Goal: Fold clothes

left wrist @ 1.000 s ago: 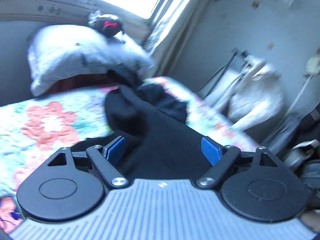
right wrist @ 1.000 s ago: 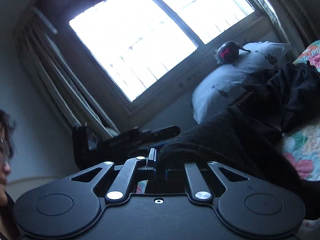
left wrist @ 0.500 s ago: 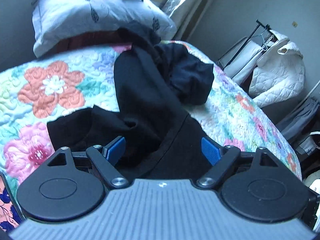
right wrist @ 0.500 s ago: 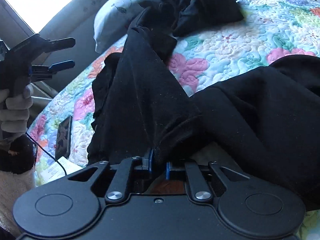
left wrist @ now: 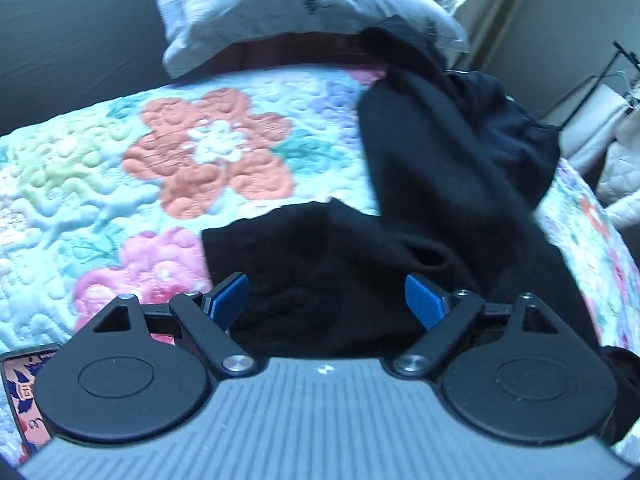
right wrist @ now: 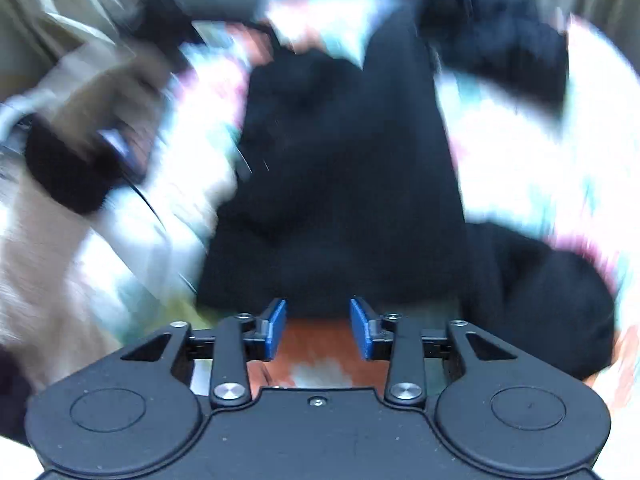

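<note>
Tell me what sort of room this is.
Most likely a bedroom: a floral quilt covers a bed, a white pillow lies at its head, and a black garment is spread across the quilt.

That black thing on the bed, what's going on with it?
A person with a gripper in each hand is folding a black garment on a flowered quilt. The left gripper hangs open over the cloth. The right gripper is open too, gripping nothing; its view is blurred.

Bare quilt (left wrist: pixel 100 168) lies left of the black garment (left wrist: pixel 420 200); pillow (left wrist: pixel 280 12) blocks beyond.
</note>
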Motion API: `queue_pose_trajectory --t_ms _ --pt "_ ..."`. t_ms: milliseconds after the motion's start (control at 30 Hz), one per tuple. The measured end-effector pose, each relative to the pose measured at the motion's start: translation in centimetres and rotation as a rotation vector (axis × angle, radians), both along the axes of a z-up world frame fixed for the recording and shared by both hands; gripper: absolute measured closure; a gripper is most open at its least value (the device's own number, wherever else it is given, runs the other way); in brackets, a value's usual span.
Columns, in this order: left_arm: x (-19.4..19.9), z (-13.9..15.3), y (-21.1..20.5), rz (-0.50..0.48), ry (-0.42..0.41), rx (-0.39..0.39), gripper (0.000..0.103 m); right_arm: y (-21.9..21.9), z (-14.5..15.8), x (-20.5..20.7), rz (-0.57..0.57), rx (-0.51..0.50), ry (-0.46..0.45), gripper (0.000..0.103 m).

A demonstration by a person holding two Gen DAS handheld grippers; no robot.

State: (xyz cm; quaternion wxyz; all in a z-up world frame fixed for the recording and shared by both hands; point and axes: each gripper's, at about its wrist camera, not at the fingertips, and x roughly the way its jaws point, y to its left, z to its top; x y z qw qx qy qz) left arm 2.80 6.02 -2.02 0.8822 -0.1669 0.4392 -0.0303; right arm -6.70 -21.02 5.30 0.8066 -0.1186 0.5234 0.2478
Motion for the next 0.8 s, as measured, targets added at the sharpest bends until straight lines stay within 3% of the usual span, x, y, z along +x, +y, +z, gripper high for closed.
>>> queue_pose_trajectory --t_ms 100,267,367,433,533,667,733,767,800 --pt "1.0 -1.9 0.6 0.022 0.058 0.011 0.017 1.2 3.4 2.4 0.016 0.01 -0.127 0.037" --pt "1.4 -3.4 1.1 0.033 0.094 0.003 0.017 1.9 2.9 10.9 -0.004 -0.011 -0.17 0.037" --pt "1.1 -2.9 1.0 0.025 0.074 0.004 0.017 2.0 0.9 16.8 -0.038 0.018 -0.149 0.037" --pt "0.7 -1.6 0.5 -0.01 0.0 0.051 0.017 2.3 -0.8 20.3 -0.073 0.037 -0.119 0.037" --pt "0.3 0.3 0.4 -0.029 -0.114 0.046 0.017 3.0 -4.4 25.3 -0.142 0.072 -0.051 0.037" --pt "0.3 0.9 0.6 -0.071 -0.172 -0.069 0.017 4.0 -7.5 29.2 -0.201 -0.038 -0.093 0.037" --pt "0.5 0.7 0.3 -0.085 -0.165 -0.084 0.017 3.7 -9.0 31.0 -0.242 -0.002 -0.077 0.037" --pt "0.6 0.5 0.1 -0.086 -0.162 -0.082 0.017 3.4 -9.5 31.7 -0.251 0.05 -0.056 0.049" --pt "0.6 0.3 0.0 -0.085 -0.159 -0.078 0.017 3.1 -10.0 32.2 -0.248 0.127 -0.033 0.079"
